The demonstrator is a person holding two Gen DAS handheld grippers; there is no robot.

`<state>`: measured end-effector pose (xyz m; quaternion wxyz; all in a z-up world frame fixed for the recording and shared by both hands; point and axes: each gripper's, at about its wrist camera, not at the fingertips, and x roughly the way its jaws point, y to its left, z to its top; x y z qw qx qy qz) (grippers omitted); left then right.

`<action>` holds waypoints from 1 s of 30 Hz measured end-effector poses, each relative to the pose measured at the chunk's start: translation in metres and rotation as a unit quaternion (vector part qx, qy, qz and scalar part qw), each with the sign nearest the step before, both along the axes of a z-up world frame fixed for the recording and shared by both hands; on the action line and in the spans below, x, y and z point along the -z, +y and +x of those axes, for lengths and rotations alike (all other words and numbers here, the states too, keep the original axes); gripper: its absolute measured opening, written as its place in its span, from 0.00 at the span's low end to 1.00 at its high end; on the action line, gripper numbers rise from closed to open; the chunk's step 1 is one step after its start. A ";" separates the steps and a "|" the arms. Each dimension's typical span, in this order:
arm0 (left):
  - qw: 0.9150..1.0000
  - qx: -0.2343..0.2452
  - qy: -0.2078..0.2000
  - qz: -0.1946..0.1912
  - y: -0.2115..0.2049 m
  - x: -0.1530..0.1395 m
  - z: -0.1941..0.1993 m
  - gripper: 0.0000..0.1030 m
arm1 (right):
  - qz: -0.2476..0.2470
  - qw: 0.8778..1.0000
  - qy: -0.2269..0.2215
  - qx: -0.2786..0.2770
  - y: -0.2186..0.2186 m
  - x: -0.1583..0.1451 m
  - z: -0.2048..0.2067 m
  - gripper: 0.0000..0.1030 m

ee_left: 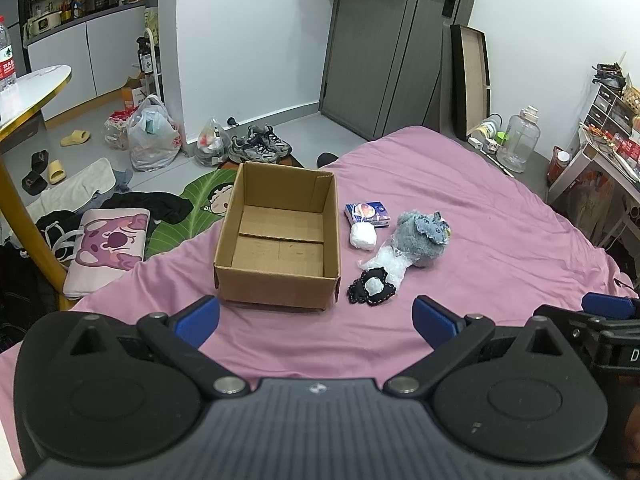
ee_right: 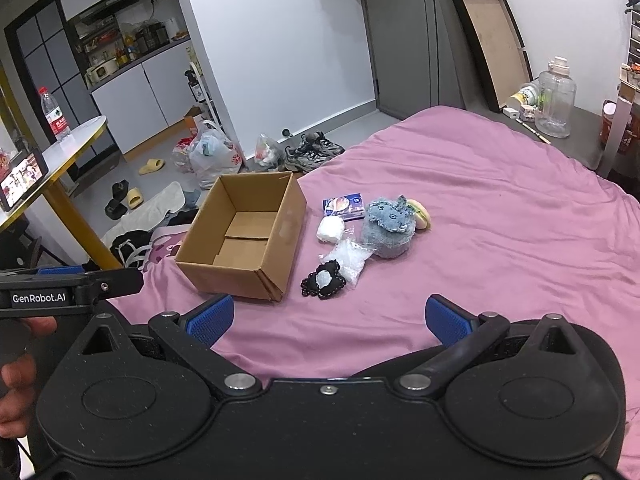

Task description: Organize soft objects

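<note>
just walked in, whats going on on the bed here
A person holds two grippers over a pink bedsheet; nothing is picked up yet. The left gripper and right gripper are both open and empty. An empty cardboard box sits beside a cluster of soft items: a grey plush toy, a white bundle, a tissue pack and a black pouch.

One cardboard box (ee_left: 280, 240) sits on the bed. Just right of the box lie five soft things: one tissue pack (ee_left: 368, 213), one white ball (ee_left: 363, 236), one grey plush toy (ee_left: 422, 236), one clear plastic bag (ee_left: 386, 260), one black pouch (ee_left: 372, 286).
</note>
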<state>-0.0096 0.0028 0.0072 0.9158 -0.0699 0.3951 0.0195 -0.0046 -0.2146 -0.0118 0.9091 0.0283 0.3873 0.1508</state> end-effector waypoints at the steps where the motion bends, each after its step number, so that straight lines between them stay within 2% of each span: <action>1: 1.000 0.000 0.000 0.000 0.000 0.000 0.000 0.99 | 0.000 1.000 0.000 0.001 0.000 0.000 0.000 1.00; 18: 1.000 0.001 0.002 0.002 0.001 0.002 -0.003 0.99 | 0.013 1.000 -0.002 -0.012 0.003 0.002 0.001 1.00; 30: 1.000 0.017 0.001 0.001 -0.014 0.006 0.021 0.99 | 0.027 0.999 0.008 -0.016 -0.006 0.017 0.022 1.00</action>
